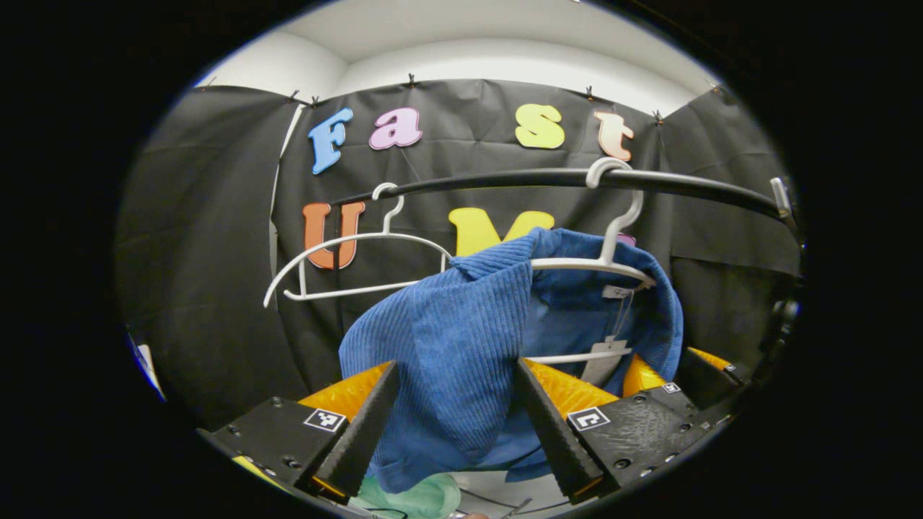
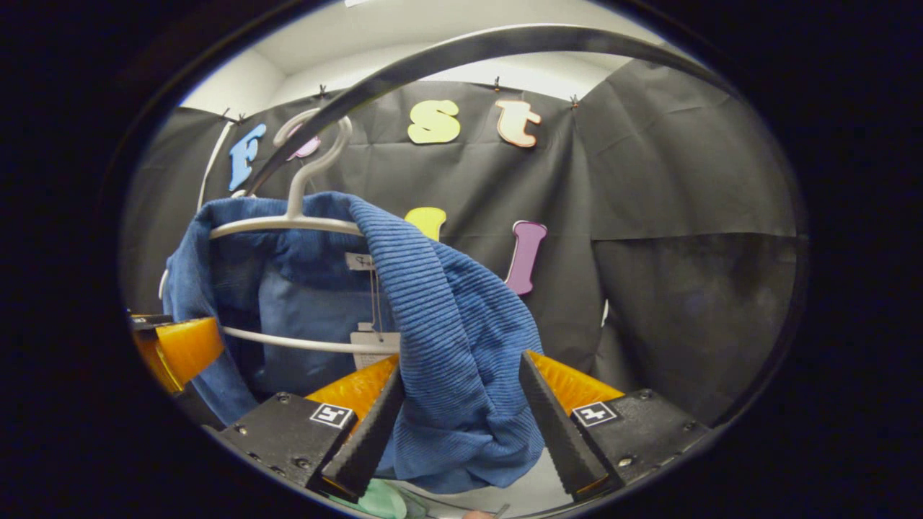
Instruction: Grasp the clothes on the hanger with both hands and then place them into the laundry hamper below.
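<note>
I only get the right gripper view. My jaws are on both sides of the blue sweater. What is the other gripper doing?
Observer: In the left gripper view, the left gripper has a fold of the blue sweater between its jaws. I cannot tell whether they squeeze it.
Operator: Is anything else hanging up there?
Observer: Yes. An empty white hanger hangs on the black rail, apart from the sweater's hanger.
</note>
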`<action>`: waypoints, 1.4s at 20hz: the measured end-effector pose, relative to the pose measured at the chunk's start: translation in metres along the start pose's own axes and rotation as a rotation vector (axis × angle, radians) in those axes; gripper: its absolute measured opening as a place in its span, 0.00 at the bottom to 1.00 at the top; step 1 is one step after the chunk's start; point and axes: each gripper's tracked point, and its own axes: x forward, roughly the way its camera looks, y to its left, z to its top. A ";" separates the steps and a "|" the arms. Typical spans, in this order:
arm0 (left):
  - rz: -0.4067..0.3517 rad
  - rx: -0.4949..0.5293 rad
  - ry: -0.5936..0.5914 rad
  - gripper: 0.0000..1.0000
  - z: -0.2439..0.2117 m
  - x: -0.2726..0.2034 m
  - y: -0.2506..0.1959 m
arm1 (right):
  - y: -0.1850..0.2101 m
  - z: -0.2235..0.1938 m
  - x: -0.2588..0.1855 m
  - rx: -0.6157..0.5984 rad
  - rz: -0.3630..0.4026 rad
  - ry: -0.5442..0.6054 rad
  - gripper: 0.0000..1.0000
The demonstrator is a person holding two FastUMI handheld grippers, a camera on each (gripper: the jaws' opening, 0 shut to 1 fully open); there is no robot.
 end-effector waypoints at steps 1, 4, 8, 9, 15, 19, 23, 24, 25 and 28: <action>0.006 0.004 -0.011 0.97 0.002 0.005 0.000 | -0.001 0.000 0.003 0.000 -0.012 -0.005 0.94; 0.012 0.008 -0.064 1.00 0.013 0.012 0.004 | 0.001 0.004 0.013 0.012 -0.044 -0.013 0.84; 0.042 0.010 -0.037 0.59 0.013 0.024 0.025 | -0.012 0.006 0.019 0.001 -0.099 -0.012 0.60; 0.034 0.010 -0.036 0.41 0.016 0.026 0.028 | -0.018 0.009 0.017 0.004 -0.120 -0.011 0.49; -0.097 0.116 -0.006 0.27 0.023 0.013 0.033 | -0.037 0.022 0.008 -0.001 -0.166 -0.019 0.14; -0.181 0.079 -0.002 0.25 0.031 -0.007 0.033 | -0.042 0.030 0.002 0.006 -0.182 -0.020 0.12; -0.226 0.053 0.014 0.04 0.041 -0.014 0.032 | -0.046 0.032 -0.002 0.011 -0.181 -0.031 0.11; -0.240 0.071 0.005 0.07 0.044 -0.018 0.032 | -0.050 0.032 -0.002 0.011 -0.187 -0.035 0.10; -0.247 0.092 -0.009 0.07 0.049 -0.026 0.036 | -0.051 0.034 -0.002 0.016 -0.192 -0.040 0.09; -0.275 0.118 -0.007 0.01 0.063 -0.028 0.041 | -0.056 0.037 -0.004 0.011 -0.202 -0.042 0.08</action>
